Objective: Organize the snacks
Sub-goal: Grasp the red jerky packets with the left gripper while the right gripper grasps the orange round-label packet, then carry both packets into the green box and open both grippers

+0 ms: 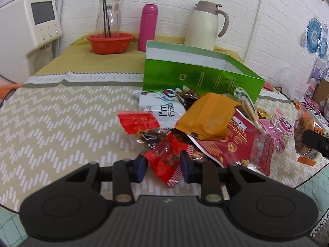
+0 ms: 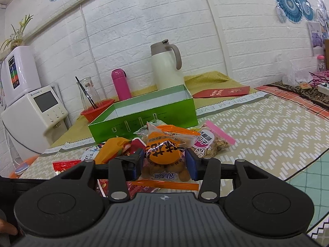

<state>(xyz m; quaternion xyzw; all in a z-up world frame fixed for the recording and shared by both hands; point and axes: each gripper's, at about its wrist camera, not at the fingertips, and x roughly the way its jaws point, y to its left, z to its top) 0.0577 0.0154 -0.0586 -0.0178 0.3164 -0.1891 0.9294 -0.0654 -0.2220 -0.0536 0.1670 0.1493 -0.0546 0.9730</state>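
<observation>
**Both hand-held grippers on packets, green box waiting empty**

Left hand-held gripper [image 1: 163,165]: jaws closed in on a red candy wrapper [image 1: 167,160] at the near edge of the snack pile [image 1: 205,127]; the pads pinch its crinkled film. Right hand-held gripper [image 2: 163,164]: jaws wide, yet pressed to both sides of a clear orange-labelled bag of round biscuits [image 2: 164,156], so it holds a bulky thing.

Green box [image 2: 144,121] sits at 12 o'clock behind the pile, open-topped, nothing visible inside. Pile rests on the chevron-patterned tabletop [image 1: 61,123].

Doing the step well, my judgement: lift the wrapper straight up before travelling, since the film is slippery and it lies among neighbours; clear the box's near wall, then release low.

Legible writing: "NUTS" and "DRIED FRUITS" on the red pouch [image 1: 232,142]; "I'm" on the white packet [image 1: 162,107]; "A NICE D…" along the cloth border. Chinese characters on the biscuit bag, unread.
</observation>
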